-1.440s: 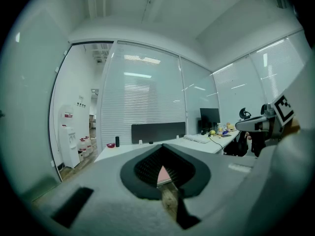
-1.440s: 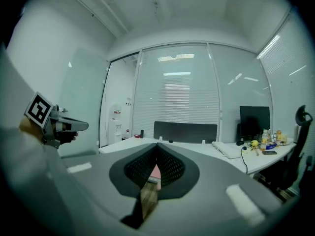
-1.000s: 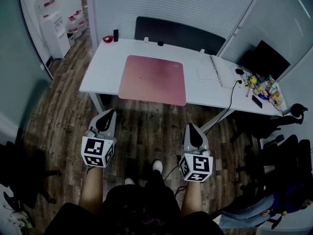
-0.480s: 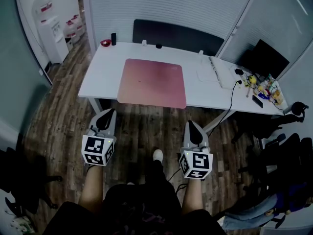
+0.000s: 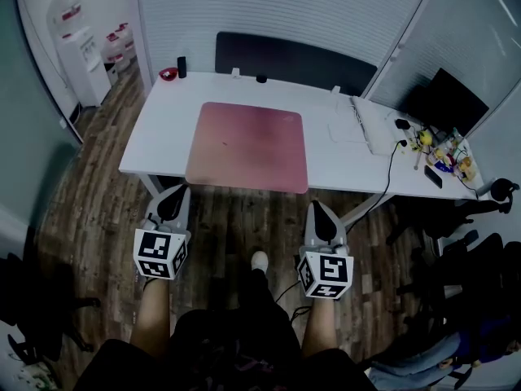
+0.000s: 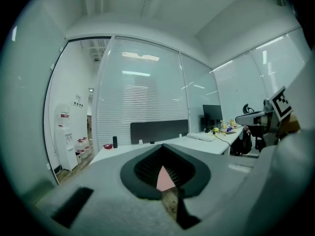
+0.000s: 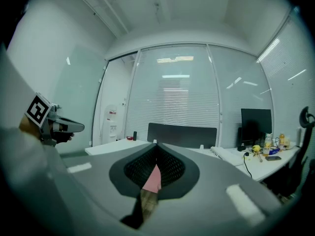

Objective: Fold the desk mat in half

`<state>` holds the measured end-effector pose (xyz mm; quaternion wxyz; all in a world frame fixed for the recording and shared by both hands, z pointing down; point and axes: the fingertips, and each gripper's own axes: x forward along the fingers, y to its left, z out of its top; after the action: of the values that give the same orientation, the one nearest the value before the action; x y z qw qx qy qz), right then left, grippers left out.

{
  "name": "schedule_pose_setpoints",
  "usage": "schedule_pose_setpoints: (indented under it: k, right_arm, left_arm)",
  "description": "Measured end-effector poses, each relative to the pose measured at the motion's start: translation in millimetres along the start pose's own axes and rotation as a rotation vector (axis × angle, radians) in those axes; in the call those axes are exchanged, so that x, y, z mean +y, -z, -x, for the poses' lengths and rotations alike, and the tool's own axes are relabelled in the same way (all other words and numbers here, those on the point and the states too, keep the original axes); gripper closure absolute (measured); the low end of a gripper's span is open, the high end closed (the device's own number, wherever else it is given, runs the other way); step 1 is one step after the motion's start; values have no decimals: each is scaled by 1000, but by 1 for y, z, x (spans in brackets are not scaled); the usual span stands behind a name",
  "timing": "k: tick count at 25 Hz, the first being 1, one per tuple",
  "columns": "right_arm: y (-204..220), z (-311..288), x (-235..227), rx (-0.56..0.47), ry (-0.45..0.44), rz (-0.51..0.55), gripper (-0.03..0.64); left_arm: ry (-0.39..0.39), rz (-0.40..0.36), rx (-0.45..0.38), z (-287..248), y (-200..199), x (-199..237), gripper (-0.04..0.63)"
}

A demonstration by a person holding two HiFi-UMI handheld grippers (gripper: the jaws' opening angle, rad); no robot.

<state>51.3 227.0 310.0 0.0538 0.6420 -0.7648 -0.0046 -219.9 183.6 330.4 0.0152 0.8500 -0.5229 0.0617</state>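
**Head view: desk mat (image 5: 247,147) flat and unfolded**

Head view has the pink desk mat lying spread on the white tabletop (image 5: 155,141), its near side reaching the tabletop's front edge. The left gripper (image 5: 181,189) and right gripper (image 5: 316,207) hang over the wood floor (image 5: 89,210) in front of the tabletop, apart from the mat and pointing toward it. Each gripper's own view shows its jaws closed together and gripping nothing — only a sliver of pink mat and floor shows past them. A dark monitor (image 5: 444,100) stands off to the right.
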Motion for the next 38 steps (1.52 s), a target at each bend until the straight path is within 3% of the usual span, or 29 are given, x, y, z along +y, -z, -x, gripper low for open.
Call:
schedule_pose_setpoints:
  k: [19,25,38]
  right_arm:
    - [39,-155,-92,67,-41,-48,611]
    - [40,-206,-129,49,-62,-130,611]
    - [55,-304,-184,90,-143,-122,611]
  left_arm:
    - [-54,27,76,-169,14,20,592]
    - [-80,20,110,-222,11,25,592]
    - [-130,-11,152,-322,1,23,592]
